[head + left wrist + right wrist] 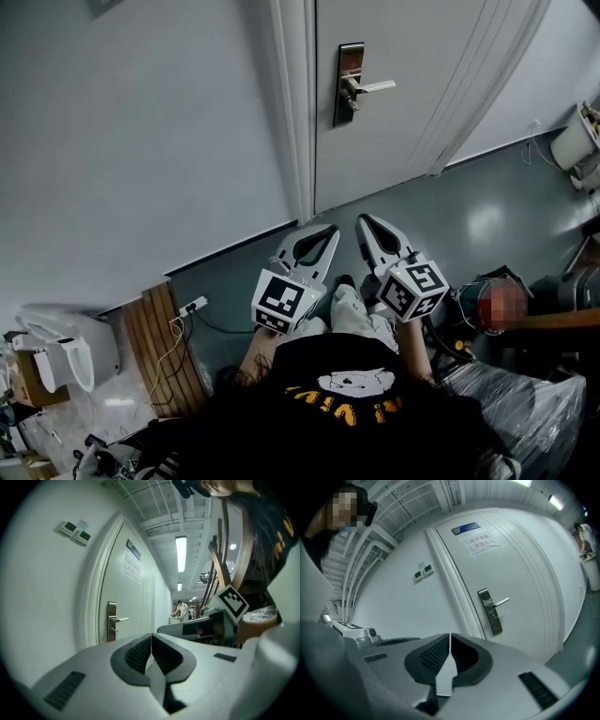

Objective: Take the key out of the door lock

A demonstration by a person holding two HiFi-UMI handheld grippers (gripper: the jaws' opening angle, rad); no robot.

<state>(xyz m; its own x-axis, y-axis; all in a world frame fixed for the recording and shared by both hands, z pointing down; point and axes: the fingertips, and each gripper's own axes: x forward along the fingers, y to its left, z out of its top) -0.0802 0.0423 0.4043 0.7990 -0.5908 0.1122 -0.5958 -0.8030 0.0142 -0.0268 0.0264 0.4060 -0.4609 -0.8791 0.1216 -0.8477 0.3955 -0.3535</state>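
Both shut on nothing: left claw [328, 231] and right claw [366, 223] sit side by side, low and well short of the lock plate [350, 84]; approach not begun, I judge. Key [494, 617] reads as a small stub under the handle [373, 88], too small to confirm. Door frame [295, 112] crowds the plate's left; the door face to its right and the floor [450, 225] below are open.

Bare floor [450, 225] lies open up to the door [422, 56]; the lever handle [375, 87] juts from the lock plate [352, 58].
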